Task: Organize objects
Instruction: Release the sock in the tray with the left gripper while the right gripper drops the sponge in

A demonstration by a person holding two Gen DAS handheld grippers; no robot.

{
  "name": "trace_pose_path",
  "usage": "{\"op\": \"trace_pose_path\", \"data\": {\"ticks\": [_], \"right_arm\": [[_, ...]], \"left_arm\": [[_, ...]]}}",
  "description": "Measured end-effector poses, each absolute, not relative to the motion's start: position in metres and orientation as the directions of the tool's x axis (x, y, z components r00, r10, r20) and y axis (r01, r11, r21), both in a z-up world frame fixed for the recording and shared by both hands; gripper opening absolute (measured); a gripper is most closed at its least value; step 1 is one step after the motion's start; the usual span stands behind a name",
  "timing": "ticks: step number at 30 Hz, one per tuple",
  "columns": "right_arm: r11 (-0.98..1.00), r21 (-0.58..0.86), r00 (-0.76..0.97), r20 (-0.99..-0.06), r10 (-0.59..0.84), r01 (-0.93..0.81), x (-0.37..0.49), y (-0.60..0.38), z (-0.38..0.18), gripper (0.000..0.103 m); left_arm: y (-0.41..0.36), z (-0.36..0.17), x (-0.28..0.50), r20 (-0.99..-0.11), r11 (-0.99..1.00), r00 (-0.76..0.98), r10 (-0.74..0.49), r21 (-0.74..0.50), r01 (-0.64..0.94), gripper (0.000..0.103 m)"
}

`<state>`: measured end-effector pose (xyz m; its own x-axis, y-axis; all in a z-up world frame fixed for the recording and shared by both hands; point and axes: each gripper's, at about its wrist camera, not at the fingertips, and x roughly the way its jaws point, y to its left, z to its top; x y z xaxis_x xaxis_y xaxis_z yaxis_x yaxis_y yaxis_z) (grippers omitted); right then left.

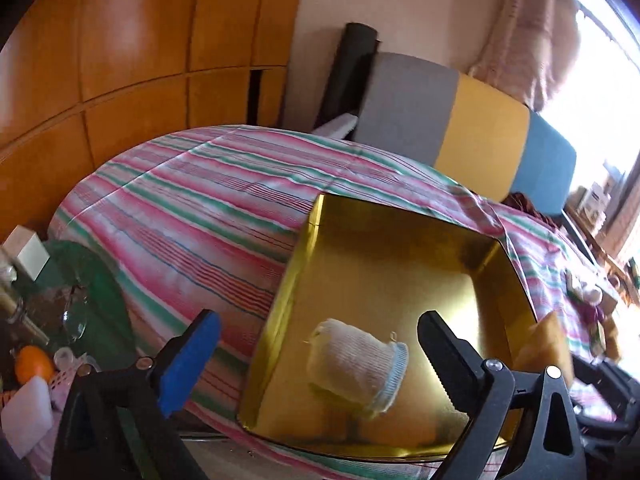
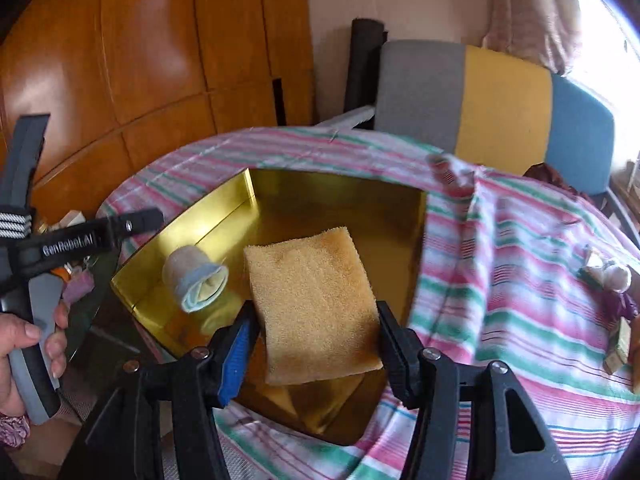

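Step in hand looks like loading the gold tray (image 2: 280, 196) on the striped cloth (image 2: 500, 280).

Right gripper (image 2: 316, 344), bottom centre of right view: jaws closed on the folded yellow towel (image 2: 316, 300), pads pressing both side edges. Towel hangs over the tray floor, far end pointing toward the tray's back wall. Can't tell if its underside touches the floor yet.

Left gripper (image 1: 320, 364), bottom of left view: jaws wide, nothing between the pads. The rolled sock (image 1: 360, 364) lies on the tray floor, seen in the gap between the jaws, free of both. In the right view the sock (image 2: 196, 276) sits at the tray's left side, just beside the towel, not touching it as far as I can see.

Judgement: sock placed, towel is next. Next move calls for lowering the towel flat into the free floor right of the sock, then opening the right jaws. Watch the sock: it's round and may roll if nudged.
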<state>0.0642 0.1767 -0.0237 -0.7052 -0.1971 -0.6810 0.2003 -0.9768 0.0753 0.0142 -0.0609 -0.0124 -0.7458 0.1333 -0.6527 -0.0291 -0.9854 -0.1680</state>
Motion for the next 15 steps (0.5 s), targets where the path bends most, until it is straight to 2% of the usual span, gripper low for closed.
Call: {"op": "trace_pose_path", "data": {"ticks": [9,15], "right_arm": [[-0.962,0.137,-0.578,-0.776,-0.253,0.237,0.026,0.144,-0.043,0.059],[-0.958,0.196,-0.509,-0.815,-0.277,0.208,0.007,0.136,-0.058,0.063]], "left_arm": [[-0.076,-0.012,0.021,-0.669,-0.987,-0.738,0.095,-0.157,0.015,0.100],[-0.083,-0.013,0.023,-0.668,-0.986,-0.738,0.097,-0.165,0.019,0.100]]}}
